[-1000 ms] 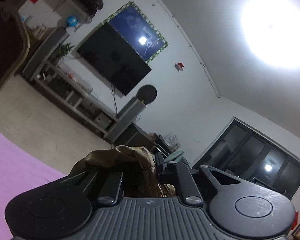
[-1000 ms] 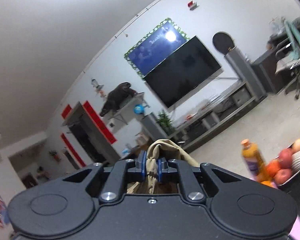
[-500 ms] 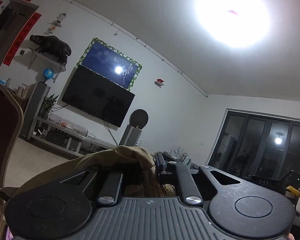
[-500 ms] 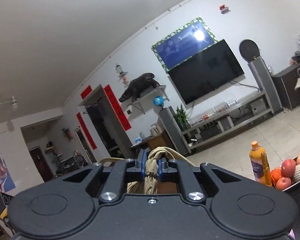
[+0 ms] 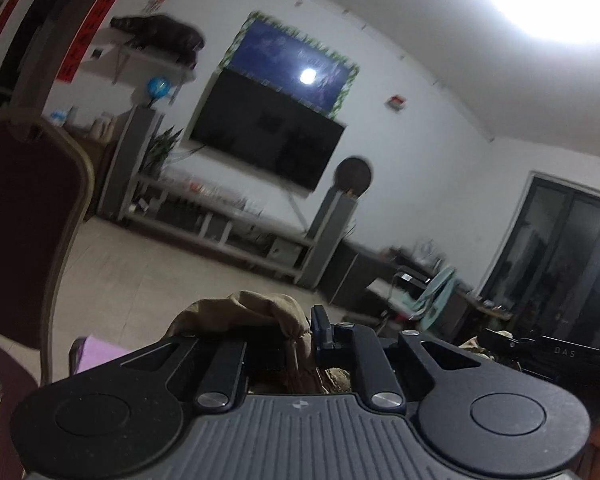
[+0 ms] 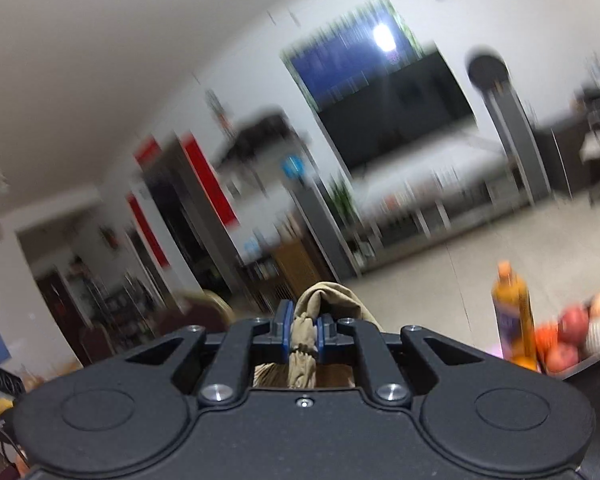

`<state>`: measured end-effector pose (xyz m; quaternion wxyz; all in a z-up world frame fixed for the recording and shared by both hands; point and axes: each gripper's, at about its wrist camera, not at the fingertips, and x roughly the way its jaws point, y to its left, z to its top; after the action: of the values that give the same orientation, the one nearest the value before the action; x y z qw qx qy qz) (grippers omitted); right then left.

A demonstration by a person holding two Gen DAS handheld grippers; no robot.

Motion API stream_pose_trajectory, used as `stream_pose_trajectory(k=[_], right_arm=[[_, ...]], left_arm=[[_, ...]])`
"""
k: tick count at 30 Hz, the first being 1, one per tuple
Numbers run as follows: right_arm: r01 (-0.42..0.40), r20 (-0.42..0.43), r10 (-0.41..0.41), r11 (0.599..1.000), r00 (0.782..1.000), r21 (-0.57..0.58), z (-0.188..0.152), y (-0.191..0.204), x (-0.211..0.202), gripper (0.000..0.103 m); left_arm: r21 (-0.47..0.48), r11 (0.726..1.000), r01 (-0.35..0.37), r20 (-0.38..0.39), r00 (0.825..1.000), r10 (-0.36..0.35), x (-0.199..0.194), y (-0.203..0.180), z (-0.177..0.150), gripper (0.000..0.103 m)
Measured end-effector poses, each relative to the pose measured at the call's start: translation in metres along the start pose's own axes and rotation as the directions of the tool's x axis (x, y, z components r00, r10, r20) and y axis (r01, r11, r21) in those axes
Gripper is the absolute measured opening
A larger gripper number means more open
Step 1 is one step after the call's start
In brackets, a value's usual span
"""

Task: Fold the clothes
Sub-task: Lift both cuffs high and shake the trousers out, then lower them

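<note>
A khaki garment (image 5: 256,312) is bunched over my left gripper (image 5: 306,334), which is shut on a fold of it. The same khaki garment (image 6: 320,294) rises between the blue pads (image 6: 282,328) of my right gripper (image 6: 303,330), which is also shut on it. Both grippers are held up in the air and face the room's far wall. The rest of the garment hangs below, hidden behind the gripper bodies. At the far right of the left wrist view, the other gripper's black body (image 5: 548,354) shows.
A dark red chair (image 5: 24,224) stands close at the left, with a pink mat (image 5: 96,354) beside it. An orange juice bottle (image 6: 514,316) and a tray of fruit (image 6: 576,334) stand at the right. A wall television (image 5: 266,142) and a low shelf unit lie across the tiled floor.
Both views swung upward and then back down with a roll, so the floor, chair and fruit show again. Both grippers have stayed shut on the khaki garment.
</note>
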<state>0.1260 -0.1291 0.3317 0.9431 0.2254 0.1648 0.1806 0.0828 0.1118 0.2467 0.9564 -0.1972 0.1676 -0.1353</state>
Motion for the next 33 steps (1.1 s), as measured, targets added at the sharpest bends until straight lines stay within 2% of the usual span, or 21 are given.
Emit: stream_pose_trajectory(k=[2, 3, 5, 7, 9, 11, 12, 13, 15, 17, 19, 20, 21, 23, 26, 27, 30, 31, 33], right_arm=[[0.066, -0.066, -0.065, 0.998, 0.996, -0.001, -0.004, -0.02, 0.058, 0.011], [0.098, -0.078, -0.098, 0.995, 0.992, -0.004, -0.003, -0.028, 0.082, 0.011], [0.111, -0.035, -0.111, 0.994, 0.993, -0.001, 0.01, -0.031, 0.105, 0.011], [0.066, 0.073, -0.062, 0.997, 0.995, -0.044, 0.026, -0.021, 0.092, 0.011], [0.017, 0.178, 0.002, 0.994, 0.984, -0.104, 0.043, -0.009, 0.071, 0.011], [-0.032, 0.242, 0.068, 0.989, 0.968, -0.147, 0.048, -0.009, 0.043, 0.012], [-0.049, 0.25, 0.088, 0.986, 0.964, -0.158, 0.045, -0.014, 0.032, 0.012], [-0.065, 0.237, 0.102, 0.985, 0.966, -0.159, 0.036, -0.022, 0.026, 0.012], [-0.072, 0.186, 0.1, 0.986, 0.977, -0.149, 0.009, -0.039, 0.019, 0.012], [-0.04, 0.096, 0.052, 0.992, 0.994, -0.124, -0.033, -0.062, 0.025, 0.012], [0.01, 0.005, -0.01, 0.996, 1.0, -0.09, -0.085, -0.09, 0.035, 0.012], [0.038, -0.057, -0.042, 0.996, 0.997, -0.075, -0.115, -0.104, 0.042, 0.012], [0.074, -0.124, -0.08, 0.996, 0.989, -0.056, -0.145, -0.12, 0.051, 0.012], [0.169, -0.273, -0.165, 0.986, 0.948, -0.009, -0.209, -0.154, 0.072, 0.012], [0.3, -0.449, -0.225, 0.948, 0.865, 0.103, -0.294, -0.203, 0.092, 0.012], [0.329, -0.483, -0.229, 0.935, 0.845, 0.133, -0.313, -0.214, 0.093, 0.012], [0.375, -0.54, -0.245, 0.915, 0.806, 0.146, -0.344, -0.226, 0.09, 0.012], [0.371, -0.552, -0.236, 0.917, 0.8, 0.145, -0.346, -0.225, 0.09, 0.012], [0.361, -0.543, -0.253, 0.927, 0.801, 0.101, -0.349, -0.218, 0.084, 0.012]], left_arm=[[-0.025, 0.996, -0.085, -0.071, 0.994, 0.083, 0.054, 0.012, 0.005, 0.011], [-0.027, 0.993, -0.111, -0.075, 0.991, 0.108, 0.072, 0.014, 0.012, 0.011], [0.004, 0.995, -0.104, 0.006, 0.995, 0.104, 0.078, 0.005, 0.035, 0.011], [0.044, 0.998, -0.046, 0.13, 0.991, 0.04, 0.057, -0.012, 0.056, 0.011], [0.084, 0.996, 0.02, 0.237, 0.971, -0.04, 0.029, -0.023, 0.064, 0.012], [0.098, 0.992, 0.083, 0.277, 0.955, -0.107, 0.009, -0.021, 0.057, 0.014], [0.093, 0.99, 0.107, 0.275, 0.953, -0.128, 0.004, -0.017, 0.048, 0.015], [0.082, 0.989, 0.119, 0.259, 0.956, -0.137, 0.002, -0.011, 0.036, 0.015], [0.052, 0.993, 0.109, 0.189, 0.975, -0.117, 0.008, 0.003, 0.0, 0.015], [-0.015, 0.997, 0.075, 0.057, 0.996, -0.074, 0.029, 0.026, -0.051, 0.014], [-0.082, 0.996, 0.026, -0.089, 0.995, -0.033, 0.053, 0.05, -0.104, 0.014], [-0.113, 0.993, -0.016, -0.165, 0.986, -0.003, 0.066, 0.064, -0.133, 0.014], [-0.141, 0.988, -0.07, -0.242, 0.97, 0.034, 0.081, 0.08, -0.165, 0.014], [-0.167, 0.971, -0.17, -0.381, 0.919, 0.096, 0.108, 0.111, -0.223, 0.014], [-0.206, 0.94, -0.271, -0.504, 0.853, 0.135, 0.126, 0.142, -0.284, 0.014], [-0.206, 0.935, -0.288, -0.521, 0.841, 0.144, 0.128, 0.148, -0.296, 0.013], [-0.152, 0.944, -0.294, -0.513, 0.839, 0.179, 0.128, 0.15, -0.301, 0.014], [-0.139, 0.946, -0.294, -0.504, 0.843, 0.188, 0.128, 0.149, -0.297, 0.013], [-0.155, 0.945, -0.289, -0.473, 0.861, 0.186, 0.128, 0.146, -0.283, 0.013]])
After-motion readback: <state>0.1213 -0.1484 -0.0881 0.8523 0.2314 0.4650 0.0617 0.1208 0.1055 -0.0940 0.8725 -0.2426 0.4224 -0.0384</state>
